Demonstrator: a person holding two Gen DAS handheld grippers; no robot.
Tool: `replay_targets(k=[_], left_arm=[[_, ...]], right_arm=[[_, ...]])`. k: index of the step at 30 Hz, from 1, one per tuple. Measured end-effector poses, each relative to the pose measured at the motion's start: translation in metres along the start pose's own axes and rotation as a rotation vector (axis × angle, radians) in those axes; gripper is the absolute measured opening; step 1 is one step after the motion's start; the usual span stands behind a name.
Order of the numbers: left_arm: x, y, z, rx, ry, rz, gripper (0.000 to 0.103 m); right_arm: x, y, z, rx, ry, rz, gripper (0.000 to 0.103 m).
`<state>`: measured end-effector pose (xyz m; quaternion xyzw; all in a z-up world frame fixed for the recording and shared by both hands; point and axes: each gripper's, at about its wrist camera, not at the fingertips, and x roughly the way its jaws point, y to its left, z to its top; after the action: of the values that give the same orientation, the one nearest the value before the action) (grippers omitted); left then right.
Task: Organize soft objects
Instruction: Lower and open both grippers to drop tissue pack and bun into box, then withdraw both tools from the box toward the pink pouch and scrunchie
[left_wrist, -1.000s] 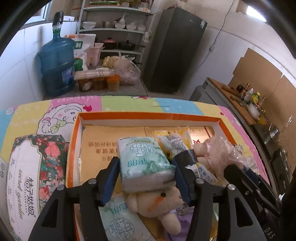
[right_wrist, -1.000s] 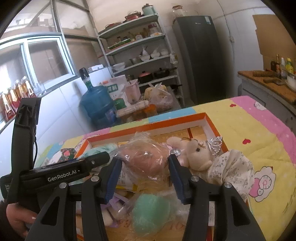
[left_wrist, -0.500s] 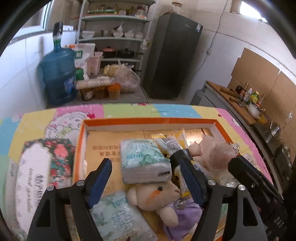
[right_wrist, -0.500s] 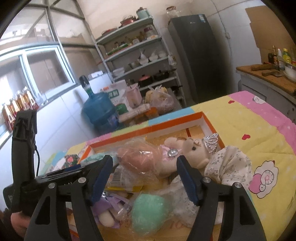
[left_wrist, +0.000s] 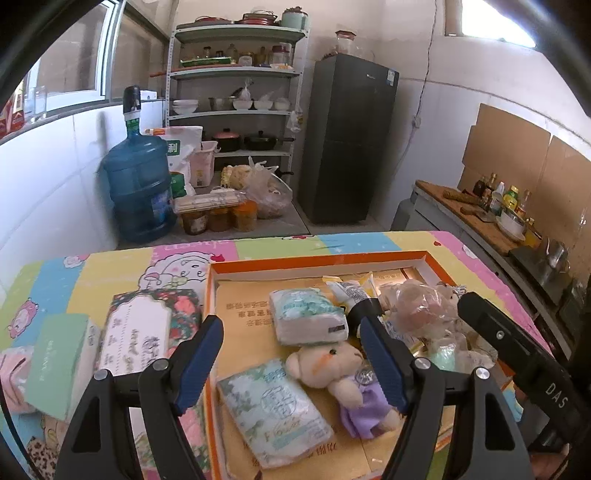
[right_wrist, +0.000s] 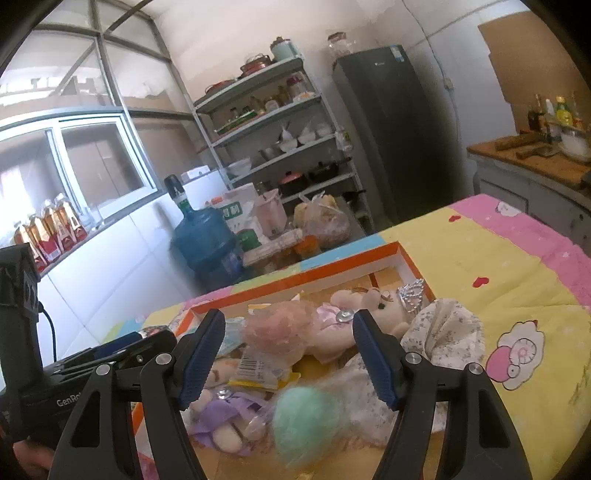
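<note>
Box (left_wrist: 391, 258): shallow, orange-rimmed, lying on a cartoon-print cloth (left_wrist: 110, 269); soft things fill its floor.
Box contents, left view: a tissue pack (left_wrist: 308, 317) lies flat near the middle; a second pack (left_wrist: 275, 410) lies nearer the camera; a bear in purple (left_wrist: 341, 373) lies between the two, touching the first pack.
Box contents, right view: a pink puff in plastic (right_wrist: 277, 328) lies against a bear with a tiara (right_wrist: 380, 306); a green puff (right_wrist: 306, 417) lies nearest the camera; a floral cloth (right_wrist: 443, 328) drapes over the box's right rim.
Outside the box: a floral tissue pack (left_wrist: 147, 328) lies just beside the left rim, with a green box (left_wrist: 59, 365) further left.
Left gripper (left_wrist: 291, 358): above the box, fingers spread wide, holding nothing.
Right gripper (right_wrist: 288, 354): above the puffs, fingers spread wide, holding nothing.
Background: water jug (left_wrist: 138, 184), shelves (left_wrist: 236, 96), fridge (left_wrist: 347, 140).
</note>
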<state>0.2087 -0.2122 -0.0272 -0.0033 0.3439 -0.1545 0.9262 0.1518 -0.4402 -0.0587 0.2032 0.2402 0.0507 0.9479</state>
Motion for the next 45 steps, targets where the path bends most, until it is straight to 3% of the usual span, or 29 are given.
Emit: replay_targets(k=[21, 45], left_arm=[[-0.061, 0.020, -0.021, -0.020, -0.050, 0.000, 0.076], [-0.153, 0.080, -0.054, -0.082, -0.152, 0.044, 0.076]], right_arm=[[-0.046, 0.052, -0.020, -0.064, -0.007, -0.010, 0.073], [-0.081, 0.143, -0.051, -0.150, -0.010, 0.074, 0.073]])
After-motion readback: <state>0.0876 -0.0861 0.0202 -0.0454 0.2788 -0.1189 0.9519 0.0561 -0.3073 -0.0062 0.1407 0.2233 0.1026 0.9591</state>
